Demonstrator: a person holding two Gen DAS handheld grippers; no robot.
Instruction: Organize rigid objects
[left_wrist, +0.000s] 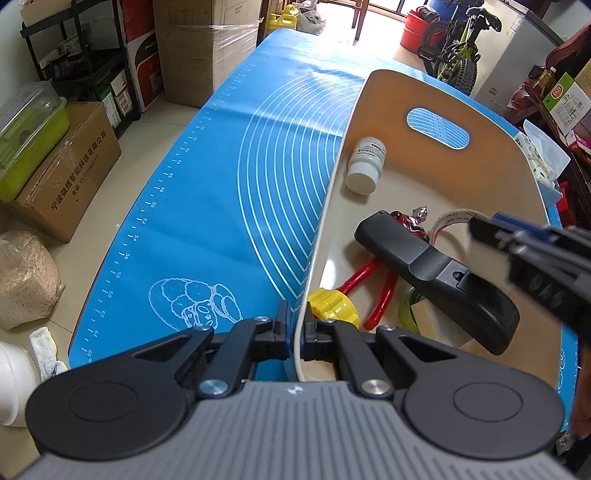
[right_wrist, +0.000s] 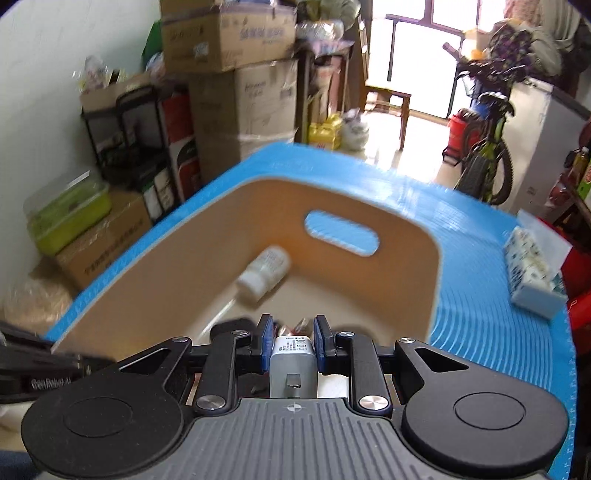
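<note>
Right claw (right_wrist: 292, 341) clamps a grey charger (right_wrist: 293, 363); left claw (left_wrist: 294, 334) pinches the bin wall (left_wrist: 325, 206).

Both grippers, left gripper (left_wrist: 294, 332) and right gripper (right_wrist: 293, 341), share black linkage arms, silver screws, blue finger pads, round black pivot discs and ribbed grey bodies bearing a small crosshair mark.

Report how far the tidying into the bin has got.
Done: a white bottle, black remote, red pliers and yellow toy lie in the tan bin.
In hand: the left gripper clamps the bin's wall; the right gripper holds a grey charger above it.
Left: dropping the charger in.
</note>
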